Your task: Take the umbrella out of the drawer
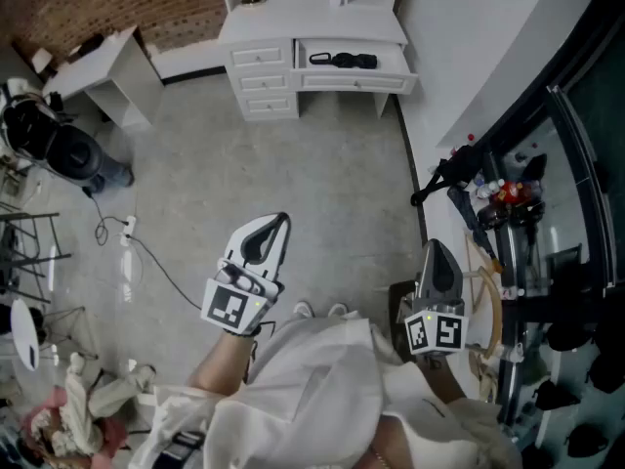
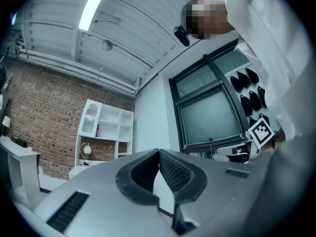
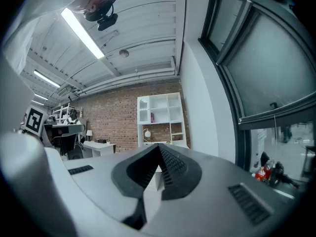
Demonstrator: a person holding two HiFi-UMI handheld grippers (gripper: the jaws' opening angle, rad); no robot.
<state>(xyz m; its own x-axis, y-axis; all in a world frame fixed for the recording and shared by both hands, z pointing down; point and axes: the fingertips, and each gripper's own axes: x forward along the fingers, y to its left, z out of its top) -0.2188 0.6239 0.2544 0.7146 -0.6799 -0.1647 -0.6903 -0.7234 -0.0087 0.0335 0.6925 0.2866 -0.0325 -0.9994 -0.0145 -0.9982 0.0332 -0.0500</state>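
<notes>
A black folded umbrella lies in the open drawer of a white desk at the far end of the room. Both grippers are held close to the person's body, far from the desk across the grey floor. My left gripper points toward the desk, shut, with nothing between its jaws. My right gripper is also shut and holds nothing. In the left gripper view the left gripper has its tips together. The right gripper view shows the right gripper the same way. The umbrella is not visible in either gripper view.
A white side table and a black chair stand at the left. A cable with a power strip lies on the floor. Black stands and gear crowd the right, beside a glass wall. A white shelf unit rises above the desk.
</notes>
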